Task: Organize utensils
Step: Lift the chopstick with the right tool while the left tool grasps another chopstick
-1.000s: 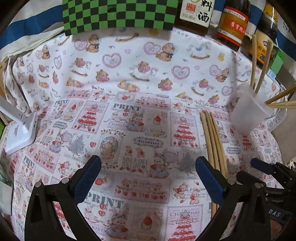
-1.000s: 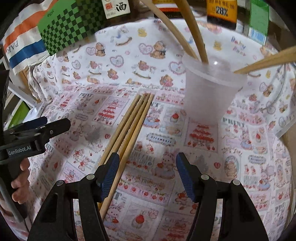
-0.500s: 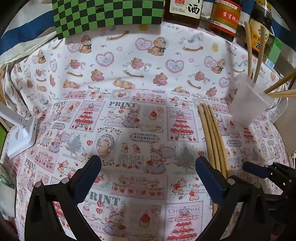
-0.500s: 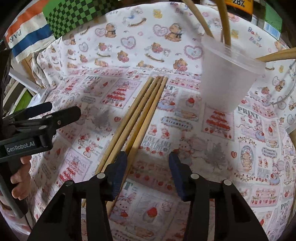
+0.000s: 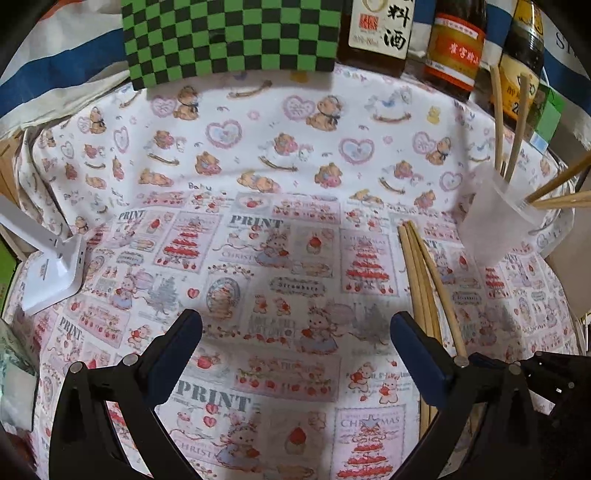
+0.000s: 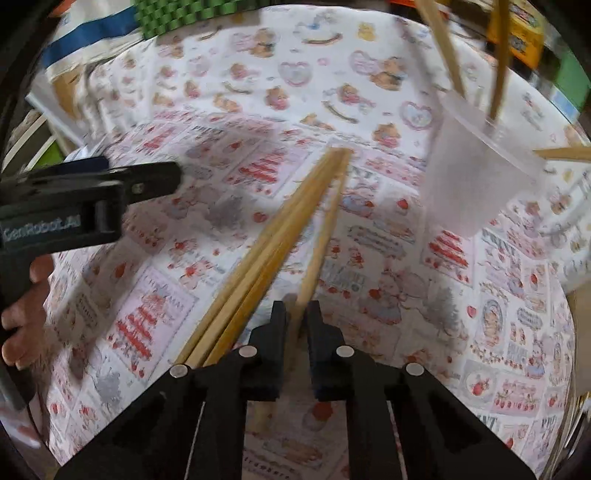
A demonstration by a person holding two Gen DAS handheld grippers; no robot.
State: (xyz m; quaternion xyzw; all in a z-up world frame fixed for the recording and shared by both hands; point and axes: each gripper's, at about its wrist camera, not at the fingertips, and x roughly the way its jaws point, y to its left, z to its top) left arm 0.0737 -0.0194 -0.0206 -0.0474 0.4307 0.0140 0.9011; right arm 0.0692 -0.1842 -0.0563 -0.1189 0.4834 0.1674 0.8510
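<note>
The tablecloth [image 5: 280, 206] has words printed in its picture squares. "PRINT" shows a few times, and the biggest one is at the near edge of the tablecloth. "CHRISTMAS" stands under the cake pictures, and one small oval says "Strawberry". "Baby" is written small among the bears on the far half of the tablecloth.

At the far edge of the tablecloth stands a bottle with a white label [image 5: 378, 29] showing the Chinese signs "料酒". Beside it is a bottle with a red label [image 5: 456, 48] and yellow Chinese signs too small to read.

The left gripper [image 6: 88, 199] says "GenRobot.AI" in white on its black side.
</note>
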